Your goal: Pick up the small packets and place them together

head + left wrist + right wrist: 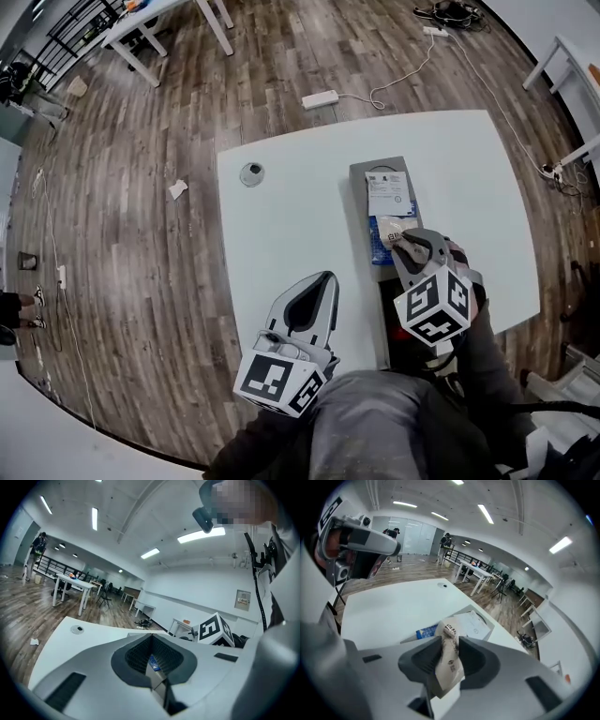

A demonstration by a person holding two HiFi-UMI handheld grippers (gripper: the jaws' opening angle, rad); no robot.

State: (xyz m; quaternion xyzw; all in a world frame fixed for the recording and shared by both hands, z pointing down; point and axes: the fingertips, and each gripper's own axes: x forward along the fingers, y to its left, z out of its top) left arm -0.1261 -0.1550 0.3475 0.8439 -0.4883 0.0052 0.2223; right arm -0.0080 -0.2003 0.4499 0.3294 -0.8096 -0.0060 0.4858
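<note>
A grey tray (360,178) lies on the white table (281,216) with a white packet (389,194) and a blue packet (378,247) on it. My right gripper (405,240) hangs over the tray's near end, shut on a beige printed packet (391,228). In the right gripper view that packet (449,654) stands upright, pinched between the jaws (447,641), with the blue packet (426,632) and white packet (471,624) below. My left gripper (327,277) hovers over the table's near edge, left of the tray, shut and empty. Its tips (150,637) meet.
A round grey grommet (251,173) sits in the table's far left part. On the wood floor lie a power strip (320,98), cables and a scrap of paper (177,189). Other white desks (159,28) stand far off. People (446,543) stand in the background.
</note>
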